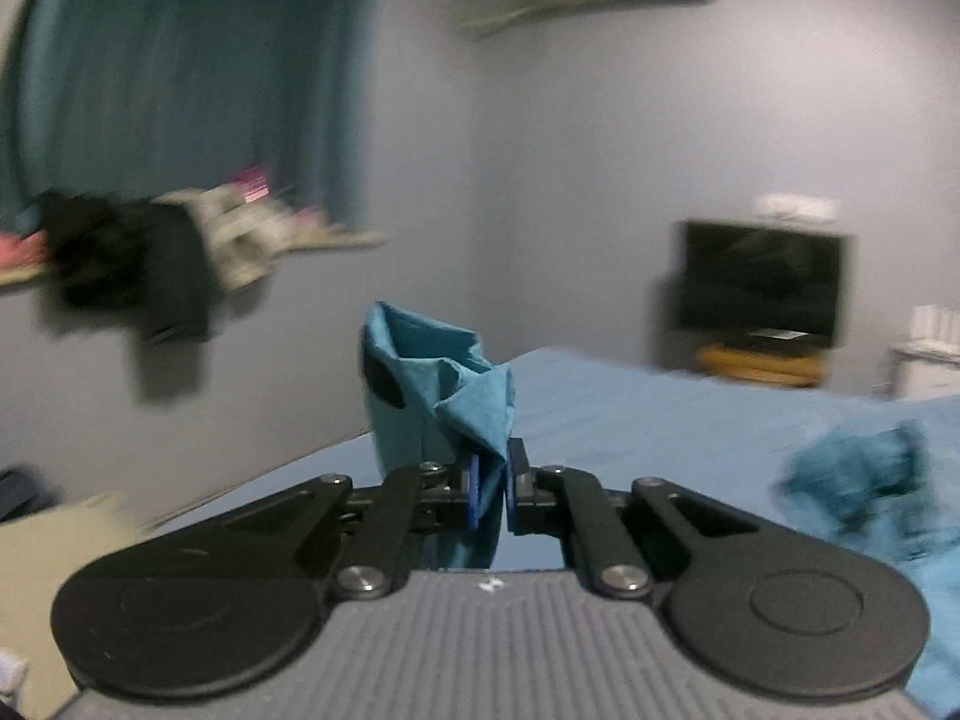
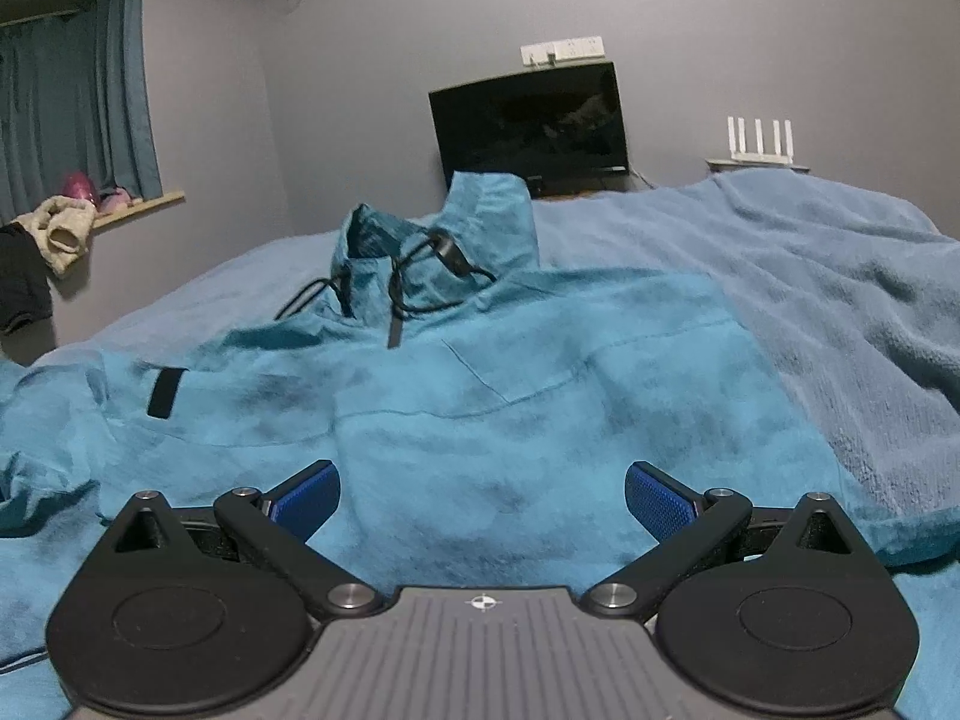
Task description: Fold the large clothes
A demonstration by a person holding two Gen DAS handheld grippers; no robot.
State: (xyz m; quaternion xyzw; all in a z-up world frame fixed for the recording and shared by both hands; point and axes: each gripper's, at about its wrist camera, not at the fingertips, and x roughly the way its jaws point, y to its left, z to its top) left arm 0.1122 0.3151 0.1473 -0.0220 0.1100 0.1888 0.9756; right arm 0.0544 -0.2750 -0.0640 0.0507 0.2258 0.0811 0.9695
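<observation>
Left tool is being held clamped on a bunched piece of the teal jacket, its jaws closed tight with the cloth pinched between the blue pads. A black tab on the gripped fabric is being shown standing up above the jaws. That view is being smeared by blur, so the room behind is hard to read; a dark screen is being seen against the far wall.

Right tool is being held with its jaws spread wide and nothing between them, poised just above the lower front of the jacket. The garment is being shown lying spread face up on the bed, over a lighter blue blanket, with its collar and black drawcord at the far end, towards the screen.

The step in hand is judged to be an early fold: one side or sleeve is being lifted by the left tool while the body is lying flat. The next move is judged to call for the held cloth being carried across the jacket's front, with the right tool being used to pin or grip the hem so the body is not dragged along.
</observation>
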